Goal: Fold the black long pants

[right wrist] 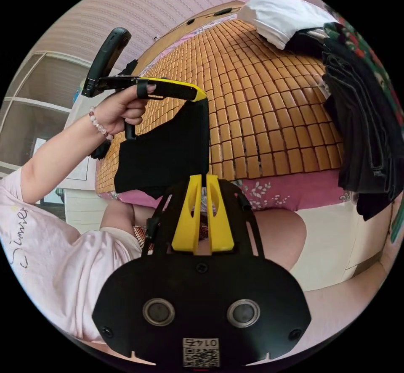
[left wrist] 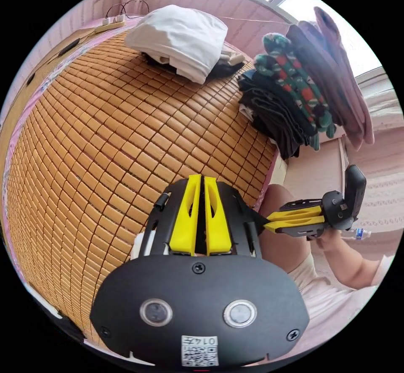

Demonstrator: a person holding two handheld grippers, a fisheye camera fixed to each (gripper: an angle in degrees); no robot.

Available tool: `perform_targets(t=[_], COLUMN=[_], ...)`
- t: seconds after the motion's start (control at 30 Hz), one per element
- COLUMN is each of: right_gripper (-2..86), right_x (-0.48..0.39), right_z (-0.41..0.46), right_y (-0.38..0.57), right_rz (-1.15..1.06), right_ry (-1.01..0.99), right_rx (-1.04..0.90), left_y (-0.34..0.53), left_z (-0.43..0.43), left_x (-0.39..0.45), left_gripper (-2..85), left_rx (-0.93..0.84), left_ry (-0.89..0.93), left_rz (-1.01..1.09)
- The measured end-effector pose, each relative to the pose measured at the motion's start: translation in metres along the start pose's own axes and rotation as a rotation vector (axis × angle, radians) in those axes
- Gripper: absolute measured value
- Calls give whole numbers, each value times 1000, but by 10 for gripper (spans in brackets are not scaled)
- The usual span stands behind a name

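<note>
Both claws (right wrist: 201, 95) (right wrist: 202, 177) pinch hanging black pants (right wrist: 168, 154)

Bright daylight from window (left wrist: 336, 24); fisheye-warped edges.

A black garment (right wrist: 166, 154) hangs from the left claw (right wrist: 201, 95), its jaws closed on the cloth. Behind lies a bamboo mat (right wrist: 269, 112); the right claw (right wrist: 202, 179) stands shut.

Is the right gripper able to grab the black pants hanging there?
Probably yes. The black pants hang from the left gripper, right ahead of the right gripper, with nothing between them. Its jaws look shut, so they would have to open first.
</note>
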State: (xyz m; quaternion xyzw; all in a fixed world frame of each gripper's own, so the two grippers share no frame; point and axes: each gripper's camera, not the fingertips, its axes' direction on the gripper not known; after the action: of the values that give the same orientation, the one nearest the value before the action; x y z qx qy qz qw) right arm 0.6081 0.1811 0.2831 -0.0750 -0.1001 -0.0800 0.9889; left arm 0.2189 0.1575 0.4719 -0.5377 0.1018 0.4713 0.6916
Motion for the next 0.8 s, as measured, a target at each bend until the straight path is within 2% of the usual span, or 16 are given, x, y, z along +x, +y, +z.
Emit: perform_targets(t=[0.1,0.23,0.4,0.5,0.57,0.63,0.67,0.73,0.8], right_gripper=[10,11,17,28,43,43,43,45,53], right_x=[9,-15,-89,-143,-165,-160,-157,-149,-136], right_z=[-43,-85,-60,-4,56,94,100,90,78], right_y=[13,21,7,-2,-6,-10,-8,-5,-6], right_rz=[-27,-183,-475,-625,-658,-596,-591,-575,-544], right_ry=[30,-2,-152,-225,-119,-57,-133,-159,-100], right_rx=[99,194,114,-10,-130,-266,-310,-275,-231], left_y=[-2,31,130,219,287,328,351,376,389], left_z=[-34,-91,-147,-162,-146,-126,-116,-103,-91], left_x=[9,-3,-55,-94,-126,-148,-153,-152,-150], left_gripper=[-4,-4,4,22,45,54,58,59,62], left_rx=[128,269,383,427,390,330,332,356,372], left_ry=[86,123,82,-37,-223,-177,-120,-63,-25], left_rz=[33,61,-49,-238,-461,-608,-667,-714,-733])
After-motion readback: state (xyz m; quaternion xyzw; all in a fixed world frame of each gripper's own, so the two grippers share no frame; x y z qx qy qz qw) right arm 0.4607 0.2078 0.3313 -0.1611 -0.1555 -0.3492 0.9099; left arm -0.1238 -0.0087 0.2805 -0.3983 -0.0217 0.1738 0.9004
